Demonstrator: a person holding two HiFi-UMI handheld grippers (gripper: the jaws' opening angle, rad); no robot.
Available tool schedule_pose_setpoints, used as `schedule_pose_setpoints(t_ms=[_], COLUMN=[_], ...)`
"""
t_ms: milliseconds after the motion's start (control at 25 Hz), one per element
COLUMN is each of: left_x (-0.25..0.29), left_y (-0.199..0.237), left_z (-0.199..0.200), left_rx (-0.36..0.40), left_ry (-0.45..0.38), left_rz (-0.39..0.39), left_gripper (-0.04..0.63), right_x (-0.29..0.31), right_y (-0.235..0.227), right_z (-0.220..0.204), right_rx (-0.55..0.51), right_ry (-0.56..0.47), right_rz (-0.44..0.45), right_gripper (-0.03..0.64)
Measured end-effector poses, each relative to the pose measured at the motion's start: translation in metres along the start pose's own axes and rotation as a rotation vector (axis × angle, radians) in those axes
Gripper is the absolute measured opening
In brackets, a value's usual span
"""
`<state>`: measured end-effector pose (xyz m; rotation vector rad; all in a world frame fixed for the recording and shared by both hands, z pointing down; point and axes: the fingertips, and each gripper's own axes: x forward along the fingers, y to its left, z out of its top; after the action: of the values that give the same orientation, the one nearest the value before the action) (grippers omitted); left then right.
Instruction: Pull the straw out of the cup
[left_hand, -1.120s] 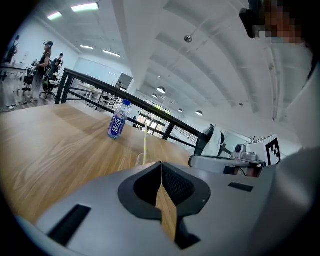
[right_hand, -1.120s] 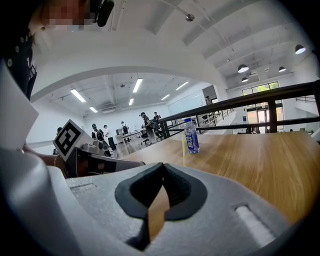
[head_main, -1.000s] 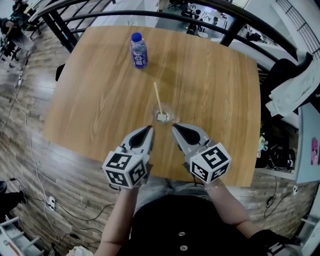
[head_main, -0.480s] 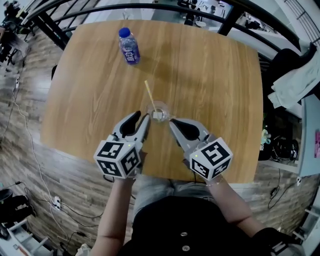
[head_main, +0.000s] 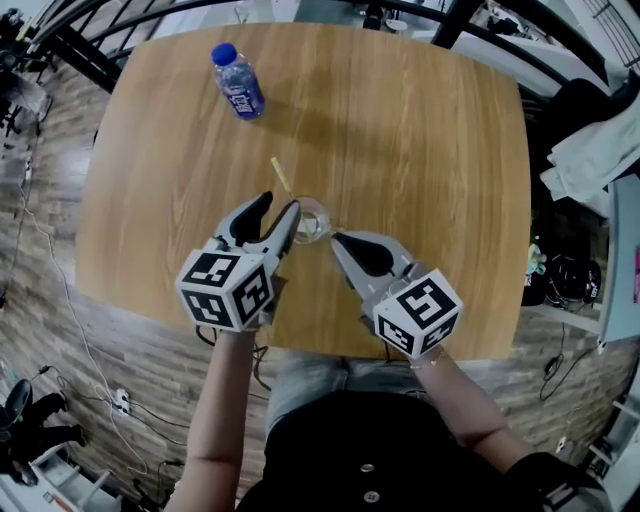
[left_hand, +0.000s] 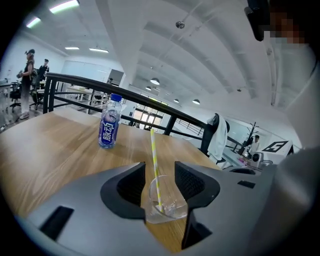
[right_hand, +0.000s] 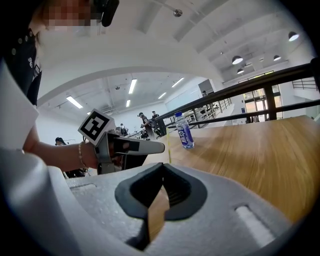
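A clear plastic cup (head_main: 312, 220) stands near the front of the wooden table (head_main: 420, 150). A yellow-and-white striped straw (head_main: 281, 177) leans out of it toward the far left. My left gripper (head_main: 278, 203) has its jaws opening around the cup (left_hand: 166, 202). The straw (left_hand: 154, 160) rises between them and the pads are not pressing on the cup. My right gripper (head_main: 335, 240) is just right of the cup, its jaws shut with nothing between them (right_hand: 161, 170).
A blue-capped drink bottle (head_main: 238, 83) stands upright at the far left of the table, also seen as the bottle (left_hand: 109, 128) beyond the cup. Black railings run behind the table. A chair draped with clothing (head_main: 590, 150) sits to the right.
My left gripper has moved forward to the cup and its jaws have spread from shut to wide apart. My right gripper has edged closer to the cup, still shut.
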<state>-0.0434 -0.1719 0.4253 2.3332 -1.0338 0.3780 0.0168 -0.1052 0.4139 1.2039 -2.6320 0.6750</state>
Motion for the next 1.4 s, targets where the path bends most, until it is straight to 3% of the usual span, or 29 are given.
schedule_pose_setpoints(t_ms=[320, 880, 1400], left_x=[0.021, 0.031, 0.023], left_y=[0.007, 0.009, 0.0], left_z=[0.003, 0.006, 0.006], left_rx=[0.004, 0.004, 0.011], left_ry=[0.045, 0.051, 0.051], left_rz=[-0.005, -0.009, -0.037], left_gripper=[0.173, 0.053, 0.031], right_x=[0.005, 0.007, 0.002], right_y=[-0.002, -0.016, -0.014], right_z=[-0.01, -0.009, -0.005], right_rx=[0.04, 0.053, 0.046], right_ry=[0.02, 0.016, -0.001], right_rz=[0.018, 0.006, -0.011], right_gripper=[-0.002, -0.002, -0.002])
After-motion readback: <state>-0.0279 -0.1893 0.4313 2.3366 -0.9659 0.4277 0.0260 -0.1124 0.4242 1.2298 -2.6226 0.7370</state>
